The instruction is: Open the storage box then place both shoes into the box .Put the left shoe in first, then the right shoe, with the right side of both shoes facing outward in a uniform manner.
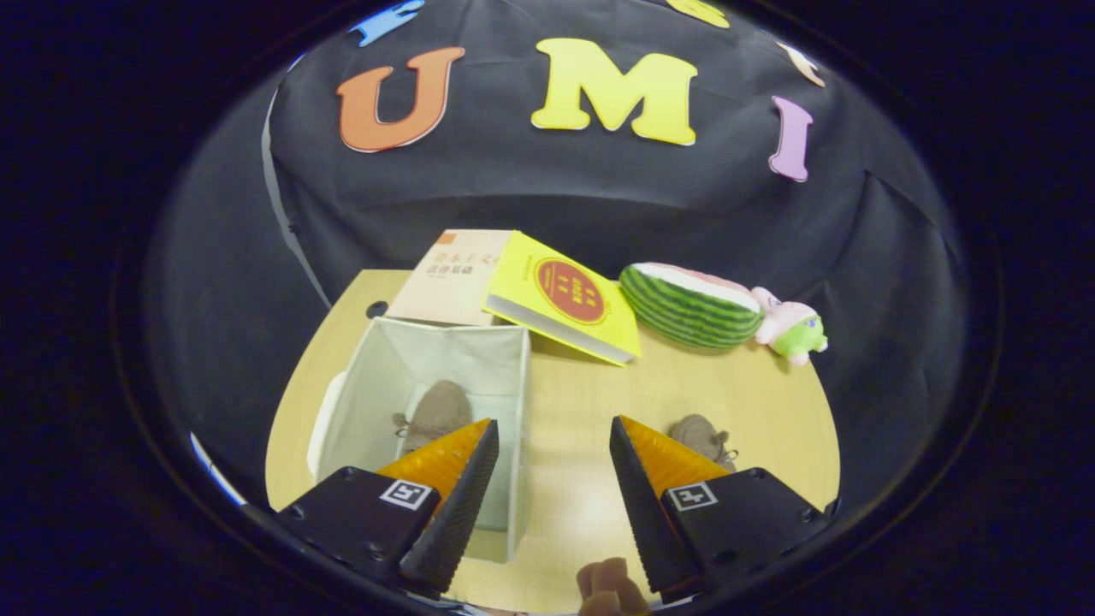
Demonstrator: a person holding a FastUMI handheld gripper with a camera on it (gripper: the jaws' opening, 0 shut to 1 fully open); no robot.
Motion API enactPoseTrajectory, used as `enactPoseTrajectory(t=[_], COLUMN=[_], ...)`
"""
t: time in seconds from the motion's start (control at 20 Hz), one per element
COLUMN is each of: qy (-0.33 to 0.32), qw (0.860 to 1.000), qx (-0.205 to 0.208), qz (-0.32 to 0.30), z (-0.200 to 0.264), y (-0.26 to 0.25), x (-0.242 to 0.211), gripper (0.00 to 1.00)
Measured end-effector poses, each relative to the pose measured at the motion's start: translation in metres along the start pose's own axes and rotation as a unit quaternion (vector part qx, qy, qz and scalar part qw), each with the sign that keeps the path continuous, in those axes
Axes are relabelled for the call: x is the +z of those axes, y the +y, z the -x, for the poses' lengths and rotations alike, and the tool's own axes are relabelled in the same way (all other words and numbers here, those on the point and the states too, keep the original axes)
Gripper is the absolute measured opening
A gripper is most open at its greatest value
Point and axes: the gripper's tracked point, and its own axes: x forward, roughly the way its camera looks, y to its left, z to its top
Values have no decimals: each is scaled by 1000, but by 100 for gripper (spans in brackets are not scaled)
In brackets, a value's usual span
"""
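I hold the gripper (554, 436) spread wide with nothing between its fingers, above the light wooden table (582, 402). One brown suede shoe (438, 412) lies inside the open white fabric storage box (428, 376) at lower left; the other brown shoe (701, 436) sits on the table at lower right, behind the right finger.

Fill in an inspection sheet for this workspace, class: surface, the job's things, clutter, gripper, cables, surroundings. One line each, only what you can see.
Surface: table, light wood, bare between the fingers.
Job's things: box open, pale fabric, standing on the table; one shoe lies inside it; the other shoe lies on the table outside, partly behind one finger.
Clutter: two books, the yellow one overlapping the pale one, behind the box; watermelon toy with a small plush beside it.
Gripper: hand-held gripper open, holding nothing, one finger over the box.
Cables: nothing seen.
Surroundings: black cloth wall; fingertips of a person below the gripper.
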Motion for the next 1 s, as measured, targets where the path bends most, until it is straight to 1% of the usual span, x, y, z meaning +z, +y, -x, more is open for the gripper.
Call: enactPoseTrajectory(t=[0.2,0.35,0.65,0.8,0.9,1.0], qy=[30,54,101,124,136,146], qw=[999,998,995,992,990,988], qx=[-6,-16,-23,-8,-27,-36], qz=[-13,-9,-2,5,17,21], z=[-10,-20,-42,-52,-64,-74], y=[-56,-97,-162,-187,-212,-226], x=[-19,-38,-86,-112,-125,-134], gripper=[85,85,85,85,85,86])
